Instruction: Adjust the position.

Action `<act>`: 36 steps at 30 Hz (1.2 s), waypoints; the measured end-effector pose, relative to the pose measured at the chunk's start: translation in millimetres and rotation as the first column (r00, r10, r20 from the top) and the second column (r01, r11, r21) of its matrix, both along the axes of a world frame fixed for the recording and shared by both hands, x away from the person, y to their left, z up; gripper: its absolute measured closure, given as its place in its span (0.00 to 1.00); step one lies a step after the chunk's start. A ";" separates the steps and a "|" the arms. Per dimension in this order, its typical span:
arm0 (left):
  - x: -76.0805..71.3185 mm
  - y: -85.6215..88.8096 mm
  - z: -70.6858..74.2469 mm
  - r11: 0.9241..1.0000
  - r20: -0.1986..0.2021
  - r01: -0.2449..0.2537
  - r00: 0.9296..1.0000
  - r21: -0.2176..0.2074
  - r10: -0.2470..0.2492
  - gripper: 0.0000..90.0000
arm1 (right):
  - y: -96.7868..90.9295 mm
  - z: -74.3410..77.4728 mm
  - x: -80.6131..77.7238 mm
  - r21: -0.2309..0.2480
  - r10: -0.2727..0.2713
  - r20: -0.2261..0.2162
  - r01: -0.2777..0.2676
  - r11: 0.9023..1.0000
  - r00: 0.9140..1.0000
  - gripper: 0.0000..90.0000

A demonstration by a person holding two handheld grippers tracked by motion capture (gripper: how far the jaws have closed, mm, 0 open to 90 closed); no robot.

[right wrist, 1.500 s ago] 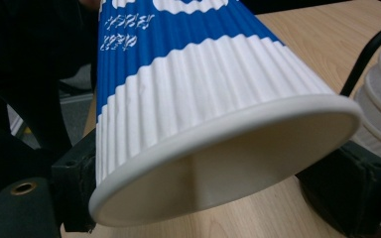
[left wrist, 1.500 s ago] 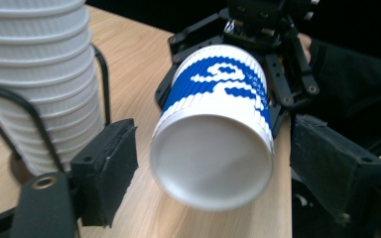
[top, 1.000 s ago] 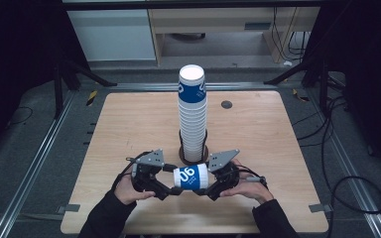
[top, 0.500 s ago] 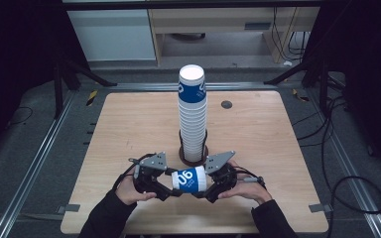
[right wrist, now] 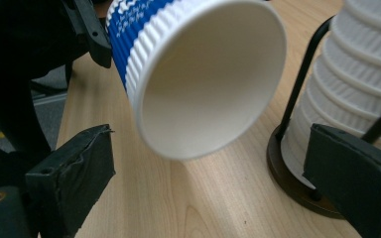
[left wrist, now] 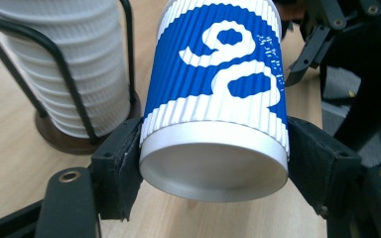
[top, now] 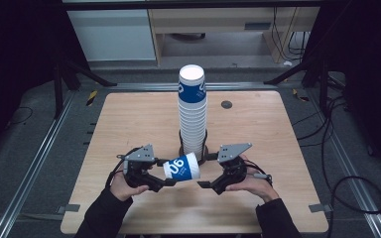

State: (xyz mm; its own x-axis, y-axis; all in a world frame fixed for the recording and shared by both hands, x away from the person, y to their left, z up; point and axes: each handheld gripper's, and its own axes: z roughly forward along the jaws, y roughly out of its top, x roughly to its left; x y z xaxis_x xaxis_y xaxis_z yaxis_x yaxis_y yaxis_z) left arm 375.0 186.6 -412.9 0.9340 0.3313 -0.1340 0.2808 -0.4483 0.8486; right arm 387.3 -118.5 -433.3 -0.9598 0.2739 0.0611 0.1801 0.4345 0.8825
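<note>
A blue and white ribbed paper cup (top: 181, 167) lies sideways just above the table, in front of a tall stack of the same cups (top: 192, 109). My left gripper (top: 166, 174) is shut on the cup's bottom end. In the left gripper view both pads (left wrist: 121, 163) press the cup (left wrist: 218, 74) near its base. My right gripper (top: 206, 173) stands open a little to the right of the cup's mouth. Its jaws have just been opening. In the right gripper view the cup's open mouth (right wrist: 208, 79) hangs beyond the wide-apart pads (right wrist: 79, 168), untouched.
The stack sits in a black wire holder (top: 204, 148) on a round dark base (right wrist: 292, 183), close behind both grippers. The wooden table (top: 129, 119) has a small dark disc (top: 226, 104) at the far right. Metal rails and cables lie on the floor around it.
The right gripper's jaws have spread and let go of the cup's rim, and that hand has drawn back to the right. The cup stays in the left gripper, now tilted slightly.
</note>
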 end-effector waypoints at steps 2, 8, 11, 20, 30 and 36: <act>-0.2 1.6 -0.4 1.000 0.007 -0.010 1.000 -0.029 0.010 0.31 | -1.3 0.3 0.6 0.015 -0.007 -0.005 0.007 1.000 1.000 0.06; -0.3 0.9 -5.6 0.997 0.001 -0.010 1.000 -0.082 0.010 0.31 | -1.5 1.4 0.6 0.053 0.000 -0.019 0.001 0.999 1.000 0.06; -2.0 -3.6 -8.0 0.997 -0.001 0.006 1.000 -0.082 -0.007 0.31 | -1.1 1.0 0.8 0.077 0.014 -0.034 -0.011 0.997 0.999 0.06; -7.4 -16.0 -12.4 0.997 -0.009 0.055 0.998 -0.062 -0.056 0.31 | 1.1 0.0 -0.6 0.090 0.054 -0.051 -0.049 0.995 0.997 0.07; -11.5 -21.1 -11.1 0.993 -0.009 0.104 0.994 -0.047 -0.104 0.31 | 8.4 -4.0 -3.9 0.096 0.120 -0.073 -0.112 0.989 0.990 0.11; -9.2 -20.7 -11.2 0.993 -0.034 0.112 0.993 -0.044 -0.113 0.30 | 7.4 -4.2 -3.3 0.097 0.127 -0.074 -0.119 0.988 0.989 0.13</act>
State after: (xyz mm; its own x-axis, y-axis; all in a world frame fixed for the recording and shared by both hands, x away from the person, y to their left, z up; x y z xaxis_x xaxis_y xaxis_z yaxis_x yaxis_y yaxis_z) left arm 365.7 165.9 -424.1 0.9593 0.2177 -0.1798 0.2612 -0.4428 0.8578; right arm 383.9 -111.1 -437.5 -0.9770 0.1436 0.1579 0.2014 0.3755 0.9047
